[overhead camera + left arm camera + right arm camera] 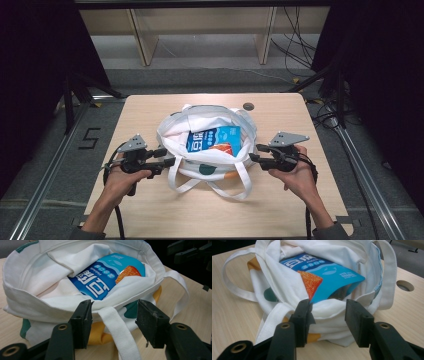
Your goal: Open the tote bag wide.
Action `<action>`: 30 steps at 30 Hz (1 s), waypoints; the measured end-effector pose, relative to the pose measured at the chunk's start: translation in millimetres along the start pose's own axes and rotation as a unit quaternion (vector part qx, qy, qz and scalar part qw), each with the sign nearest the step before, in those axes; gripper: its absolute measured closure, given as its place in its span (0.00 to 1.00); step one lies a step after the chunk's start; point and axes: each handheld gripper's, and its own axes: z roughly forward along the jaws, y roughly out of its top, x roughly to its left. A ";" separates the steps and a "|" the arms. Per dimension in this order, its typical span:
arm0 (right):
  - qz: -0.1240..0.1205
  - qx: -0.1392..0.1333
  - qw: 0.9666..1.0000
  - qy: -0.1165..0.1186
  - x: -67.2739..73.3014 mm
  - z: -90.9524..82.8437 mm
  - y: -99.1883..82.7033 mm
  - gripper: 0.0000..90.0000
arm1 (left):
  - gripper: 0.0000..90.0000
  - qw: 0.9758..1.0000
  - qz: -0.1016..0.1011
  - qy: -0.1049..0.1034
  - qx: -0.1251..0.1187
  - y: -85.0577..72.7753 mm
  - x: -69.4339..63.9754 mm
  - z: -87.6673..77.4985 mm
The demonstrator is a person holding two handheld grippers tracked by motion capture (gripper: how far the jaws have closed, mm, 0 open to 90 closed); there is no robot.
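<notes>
1. On the wooden table [150, 210], the white tote bag [175, 127] is sitting with the blue snack packet [215, 140] inside.
2. I am holding my left gripper [169, 157] and right gripper [255, 153] at its sides, jaws apart around the rim, gripping nothing, letting the bag rest.

We list the tote bag [210, 125] as white woven cloth, matt and softly creased, with green and yellow printed patches; its straps [117, 332] are the same cloth, flat-stitched. The snack packet [107, 277] inside is glossy blue plastic film that catches the light. We note the table [280, 200] as pale wood-grain laminate, smooth and matt. The gripper pads [150, 322] look like black matt plastic, scuffed and dusty
</notes>
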 end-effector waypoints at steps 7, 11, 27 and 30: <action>0.017 0.001 1.000 -0.014 2.1 -6.7 -4.3 0.53 | 0.42 1.000 -0.013 0.001 -0.004 -3.9 -2.3 -3.8; 0.014 -0.004 1.000 -0.020 3.1 -9.1 -8.8 0.53 | 0.40 1.000 -0.005 -0.004 -0.003 -5.0 -4.3 -5.0; 0.025 0.001 1.000 -0.018 4.6 -12.9 -22.7 0.46 | 0.36 1.000 -0.009 -0.001 -0.004 -15.4 -16.2 -10.3; 0.023 0.001 0.999 -0.030 5.3 -13.3 -25.8 0.44 | 0.36 1.000 -0.005 -0.003 -0.004 -17.0 -17.4 -10.5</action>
